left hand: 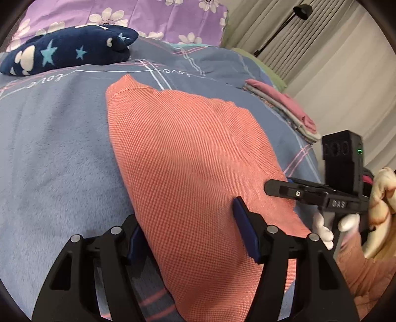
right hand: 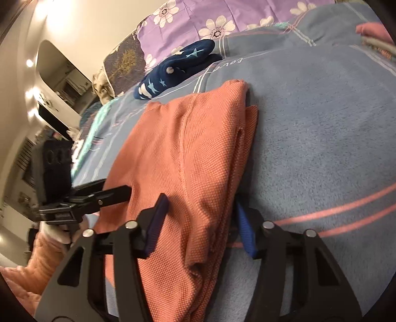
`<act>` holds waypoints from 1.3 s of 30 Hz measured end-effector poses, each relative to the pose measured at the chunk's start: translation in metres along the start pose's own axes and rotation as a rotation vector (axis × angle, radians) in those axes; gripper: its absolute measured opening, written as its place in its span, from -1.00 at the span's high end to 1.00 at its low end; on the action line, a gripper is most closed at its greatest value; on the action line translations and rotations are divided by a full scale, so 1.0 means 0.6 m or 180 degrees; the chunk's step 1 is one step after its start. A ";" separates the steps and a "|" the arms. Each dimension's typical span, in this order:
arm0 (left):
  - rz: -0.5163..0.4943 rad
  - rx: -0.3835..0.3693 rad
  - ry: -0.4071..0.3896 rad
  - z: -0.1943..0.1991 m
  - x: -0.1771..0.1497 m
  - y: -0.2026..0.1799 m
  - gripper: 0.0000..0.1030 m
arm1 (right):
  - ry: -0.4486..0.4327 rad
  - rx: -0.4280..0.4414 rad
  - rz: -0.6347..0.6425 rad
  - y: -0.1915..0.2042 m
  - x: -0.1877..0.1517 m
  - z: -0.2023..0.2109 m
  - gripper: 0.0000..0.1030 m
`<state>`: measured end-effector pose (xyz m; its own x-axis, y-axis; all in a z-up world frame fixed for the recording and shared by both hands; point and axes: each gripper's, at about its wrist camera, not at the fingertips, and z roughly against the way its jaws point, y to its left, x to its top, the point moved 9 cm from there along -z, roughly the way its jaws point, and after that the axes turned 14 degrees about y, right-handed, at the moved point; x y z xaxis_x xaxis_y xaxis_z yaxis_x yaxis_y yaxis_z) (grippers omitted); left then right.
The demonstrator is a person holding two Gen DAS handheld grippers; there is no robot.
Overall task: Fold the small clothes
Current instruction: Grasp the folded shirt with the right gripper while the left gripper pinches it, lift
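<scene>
**Straddling the near edges of a folded salmon garment**

Lying lengthwise on the blue-grey blanket [left hand: 61,153], the salmon knit garment [left hand: 188,158], already doubled into a long narrow panel, layered edges showing along its right side in the right wrist view. Further back: purple floral bedding [left hand: 148,14], a navy star-print piece [left hand: 61,52], a finished stack of folded clothes [left hand: 284,106] near the blanket's far right edge.

Left gripper [left hand: 190,235] wide open, near left edge of the fabric between the blue pads, nothing pinched. Right gripper [right hand: 200,223] likewise spread across the stacked right edges, not clamped.

Best done, probably, by closing both on all layers at once, lifting evenly, carrying the near end toward the far end, keeping edges aligned. Risk: catching only the top layer, or some blanket too.
</scene>
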<state>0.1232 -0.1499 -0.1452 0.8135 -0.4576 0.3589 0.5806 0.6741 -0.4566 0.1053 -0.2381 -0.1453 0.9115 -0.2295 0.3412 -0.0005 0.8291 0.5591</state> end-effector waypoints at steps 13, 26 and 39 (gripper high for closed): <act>-0.0256 0.0360 -0.0040 -0.018 0.048 -0.016 0.06 | -0.0130 -0.0260 0.0071 0.019 0.035 -0.019 0.33; -0.0890 0.0711 -0.0657 0.109 0.066 -0.168 0.41 | -0.1039 -0.1038 0.0671 0.123 0.010 0.158 0.57; -0.1446 0.0662 -0.0830 0.107 0.103 -0.339 0.41 | -0.1608 -0.1529 0.0689 0.092 -0.035 0.344 0.57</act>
<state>0.0532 -0.2779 0.0221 0.4330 -0.5878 0.6834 0.8304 0.5550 -0.0488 0.0015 -0.2929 0.0343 0.6103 -0.1462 0.7786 0.1271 0.9882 0.0859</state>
